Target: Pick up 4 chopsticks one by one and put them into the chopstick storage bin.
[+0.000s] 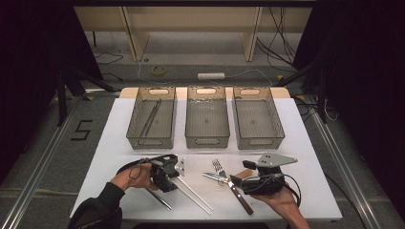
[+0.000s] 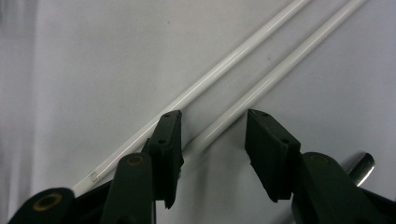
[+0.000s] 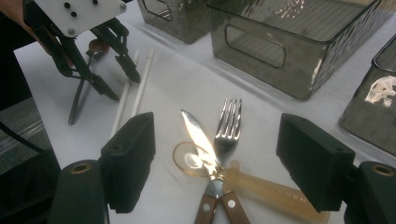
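Two white chopsticks (image 1: 193, 191) lie side by side on the white table. My left gripper (image 1: 169, 180) points down over them. In the left gripper view its jaws (image 2: 213, 116) straddle one white chopstick (image 2: 261, 88) without touching it, while the other white chopstick (image 2: 219, 70) runs under the left jaw. My right gripper (image 1: 236, 180) is open, and in the right gripper view (image 3: 215, 123) its jaws frame a wooden-handled knife (image 3: 198, 135) and a fork (image 3: 229, 123) crossed on the table. The left gripper (image 3: 123, 87) also shows there, open above the chopsticks.
Three grey bins stand in a row at the back: the left bin (image 1: 152, 138) holds dark chopsticks (image 1: 150, 117), with the middle bin (image 1: 207, 140) and the right bin (image 1: 260, 140) beside it. A dark metal stick (image 1: 160, 199) lies near my left hand. A translucent amber handle (image 3: 266, 189) lies under the knife.
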Tool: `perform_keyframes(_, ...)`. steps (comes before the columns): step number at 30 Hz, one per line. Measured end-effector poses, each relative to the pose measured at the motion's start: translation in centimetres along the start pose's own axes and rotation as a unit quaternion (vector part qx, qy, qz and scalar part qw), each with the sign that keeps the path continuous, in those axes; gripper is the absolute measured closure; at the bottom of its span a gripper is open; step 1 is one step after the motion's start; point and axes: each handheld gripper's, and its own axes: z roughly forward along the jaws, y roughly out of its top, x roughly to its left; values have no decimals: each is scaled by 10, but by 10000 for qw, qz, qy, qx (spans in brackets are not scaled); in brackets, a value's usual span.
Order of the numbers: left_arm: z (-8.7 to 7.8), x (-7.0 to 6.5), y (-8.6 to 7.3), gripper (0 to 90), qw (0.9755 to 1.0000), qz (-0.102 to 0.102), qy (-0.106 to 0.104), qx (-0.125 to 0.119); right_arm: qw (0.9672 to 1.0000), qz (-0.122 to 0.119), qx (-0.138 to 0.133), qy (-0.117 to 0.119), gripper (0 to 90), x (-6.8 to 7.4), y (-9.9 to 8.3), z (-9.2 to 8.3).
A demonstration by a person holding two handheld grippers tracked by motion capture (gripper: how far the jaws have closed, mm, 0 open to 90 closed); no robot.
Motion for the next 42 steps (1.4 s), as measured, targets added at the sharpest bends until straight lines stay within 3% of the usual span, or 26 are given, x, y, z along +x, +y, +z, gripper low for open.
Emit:
perform_keyframes(12,0,-2,2,611,9997,173,-107,126,10000,2,20,7,294,0,0,0)
perform_keyframes(22,0,0,-1,636,9993,258,-257,6,10000,6,21,1,295,0,0,0)
perform_keyframes(42,0,-6,1,711,9976,664,-206,51,10000,-7,43,-3,298,1,0,0)
